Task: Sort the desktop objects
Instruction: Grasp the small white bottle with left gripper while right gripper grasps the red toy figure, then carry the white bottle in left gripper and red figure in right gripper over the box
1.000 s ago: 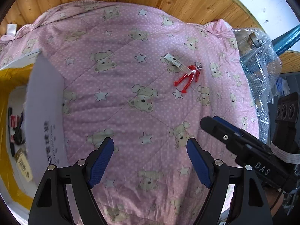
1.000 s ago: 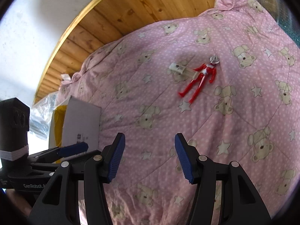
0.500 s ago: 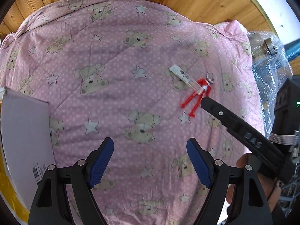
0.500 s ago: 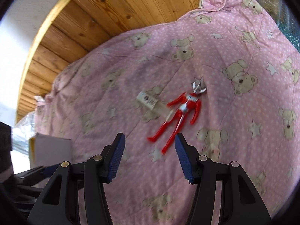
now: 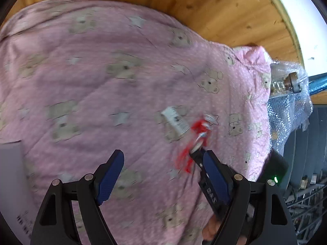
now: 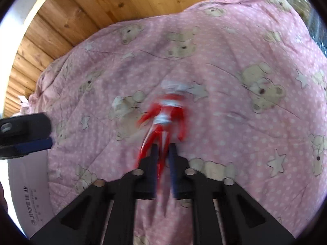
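Now your right gripper (image 6: 162, 159) has its jaws narrowed on the legs of the red toy figure (image 6: 165, 114), which lies on the pink quilt (image 6: 235, 122); your left gripper (image 5: 163, 175) waits wide, unladen, probably keeping clear.

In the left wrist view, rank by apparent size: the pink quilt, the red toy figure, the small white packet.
1. Pink quilt, by far.
2. Red toy figure and small white packet: the figure looks slightly longer, but motion blur makes this unsure.

Red-and-silver figure (image 6: 166, 112), pink bear-print quilt (image 6: 235, 122)
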Demonstrator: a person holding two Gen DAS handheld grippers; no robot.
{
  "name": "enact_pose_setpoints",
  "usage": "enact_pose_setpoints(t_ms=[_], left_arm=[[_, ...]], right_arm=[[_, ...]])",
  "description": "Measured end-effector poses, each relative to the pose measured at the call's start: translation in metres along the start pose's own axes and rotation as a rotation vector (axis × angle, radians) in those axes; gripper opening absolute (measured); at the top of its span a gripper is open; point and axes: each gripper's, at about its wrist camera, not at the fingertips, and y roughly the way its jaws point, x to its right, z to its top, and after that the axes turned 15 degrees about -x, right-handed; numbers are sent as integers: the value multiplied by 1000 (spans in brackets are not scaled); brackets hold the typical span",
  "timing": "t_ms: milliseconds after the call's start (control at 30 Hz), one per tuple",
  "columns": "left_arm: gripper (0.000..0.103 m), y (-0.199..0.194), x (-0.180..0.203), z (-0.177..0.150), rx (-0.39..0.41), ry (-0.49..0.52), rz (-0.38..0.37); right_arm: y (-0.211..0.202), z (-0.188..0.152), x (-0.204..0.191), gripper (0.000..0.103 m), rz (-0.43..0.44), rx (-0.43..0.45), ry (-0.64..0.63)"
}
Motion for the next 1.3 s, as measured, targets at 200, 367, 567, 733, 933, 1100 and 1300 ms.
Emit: enact_pose_setpoints(t_ms=[200,367,567,733,933,1100,1300], left_arm=[[81,44,30,22,-15,26,50],[81,73,34,25,5,34,154],[54,81,48,8,98,184,328],[20,63,18,6,130,125,258],[20,40,8,-3,144,97,185],[20,26,15,-19,128,119,162],[20,9,11,-45,137,127,157]], right_arm=[[-19,-19,24,9,-13,12,13],[-30,-31,35,9,8,16,27],[-27,-33,40,9,44,14,55],[-23,-35,40,9,74,17,80],[-32,-38,35,9,96,36,80],[-37,-42,24,9,113,25,61],[-48,-51,9,9,103,26,24]])
